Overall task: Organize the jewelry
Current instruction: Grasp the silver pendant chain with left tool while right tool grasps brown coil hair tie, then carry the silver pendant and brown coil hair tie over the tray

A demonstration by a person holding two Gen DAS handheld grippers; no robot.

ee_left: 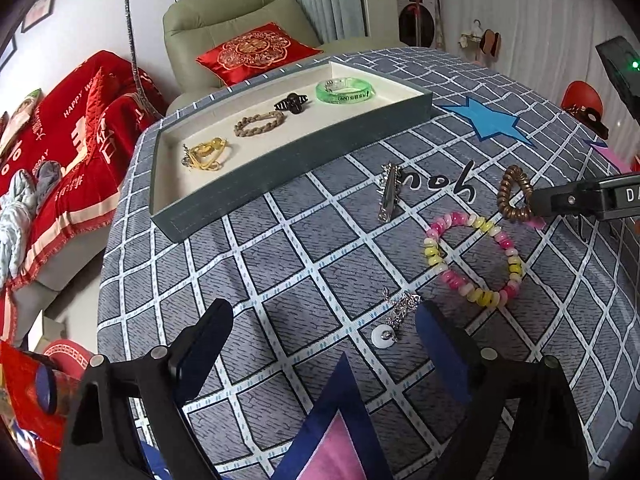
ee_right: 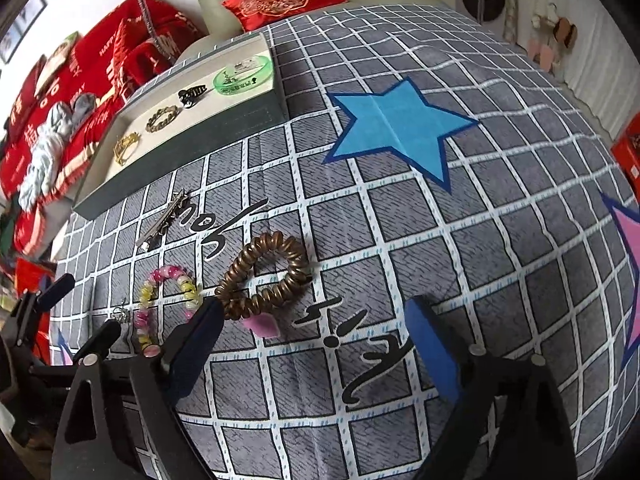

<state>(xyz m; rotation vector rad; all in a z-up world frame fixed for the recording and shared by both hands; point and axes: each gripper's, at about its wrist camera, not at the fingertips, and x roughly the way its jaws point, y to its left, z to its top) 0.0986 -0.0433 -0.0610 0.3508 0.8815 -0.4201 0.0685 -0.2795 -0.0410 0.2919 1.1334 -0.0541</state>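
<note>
- Left tool, bottom of the left wrist view, is released: its jaws stand wide apart with nothing between them, over the checked cloth on the bench.
- A white ring pendant lies just inside its right finger.
- Right tool is likewise released; the brown spiral hair tie touches its left finger.
- Pink-yellow bead bracelet and silver hair clip lie mid-frame on the cloth.
- Grey tray, upper left, holds a green bangle, black claw clip, braided bracelet and gold piece.

Coil hair tie, open hand-held gripper
</note>
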